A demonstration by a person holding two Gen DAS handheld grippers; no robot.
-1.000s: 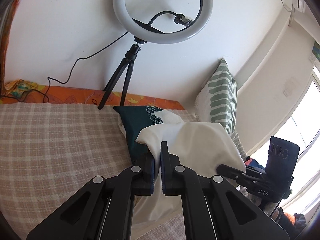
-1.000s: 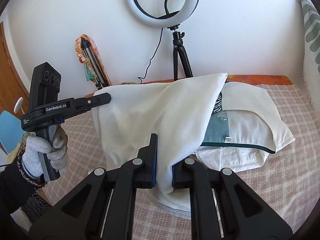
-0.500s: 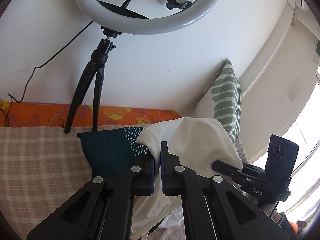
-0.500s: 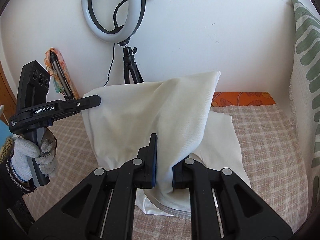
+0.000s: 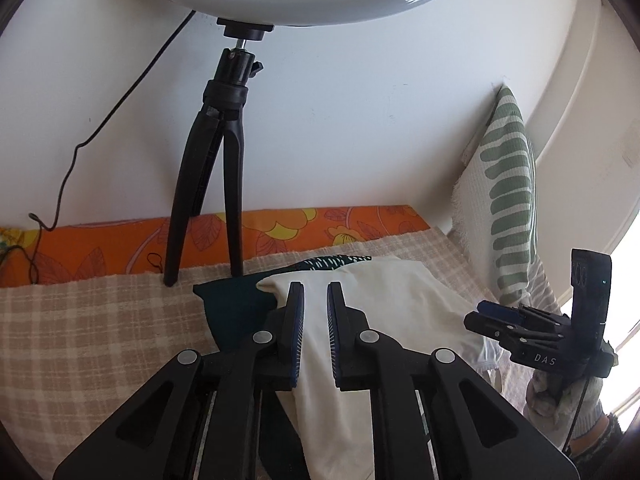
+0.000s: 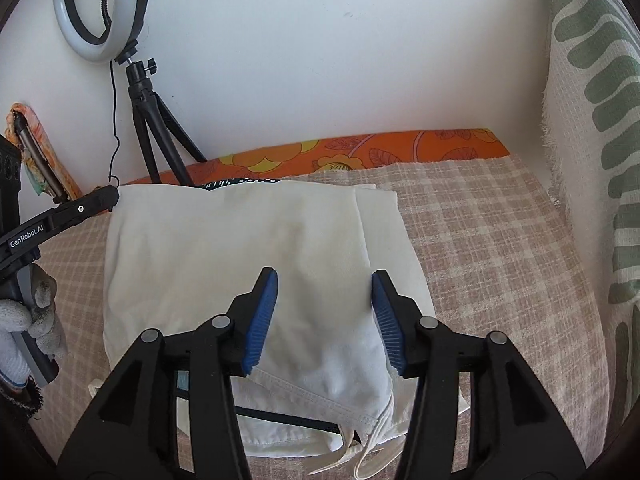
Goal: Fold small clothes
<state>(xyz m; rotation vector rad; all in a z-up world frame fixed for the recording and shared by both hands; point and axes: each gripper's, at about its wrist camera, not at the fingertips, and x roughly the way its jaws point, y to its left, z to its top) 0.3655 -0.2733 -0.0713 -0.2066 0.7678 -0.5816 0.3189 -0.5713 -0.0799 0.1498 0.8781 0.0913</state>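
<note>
**Cream garment: fold laid down, both grippers released**

The cream garment [image 6: 256, 264] now lies flat on the checked bed cover [image 6: 492, 248], its top layer folded over the layers beneath. Half a second ago that layer hung in the air, pinched between the two grippers; it has since been carried over and set down.

Right gripper [image 6: 325, 316]: jaws spread wide, holding nothing, poised just above the near part of the cloth. It was clamped on the fabric a moment earlier.

Left gripper [image 5: 315, 322]: jaws parted by a narrow gap, with cloth visible through it but not pinched. In the right wrist view its tip sits at the garment's far left corner, at or touching the edge.

Condition of the fold: the upper surface is smooth, with one vertical crease near the right side. A hem and loose white ties [image 6: 368, 452] protrude at the near edge. A dark teal item [image 5: 236, 304] with white dashes shows from under the far edge; whether it is part of the same garment or a separate piece cannot be determined.

Assessment: this fold appears complete. Remaining work is probably a further fold or tidying of the ties.

Surroundings: ring light tripod [image 5: 216, 168] at the wall, striped pillow [image 5: 506, 200] to the right.
</note>
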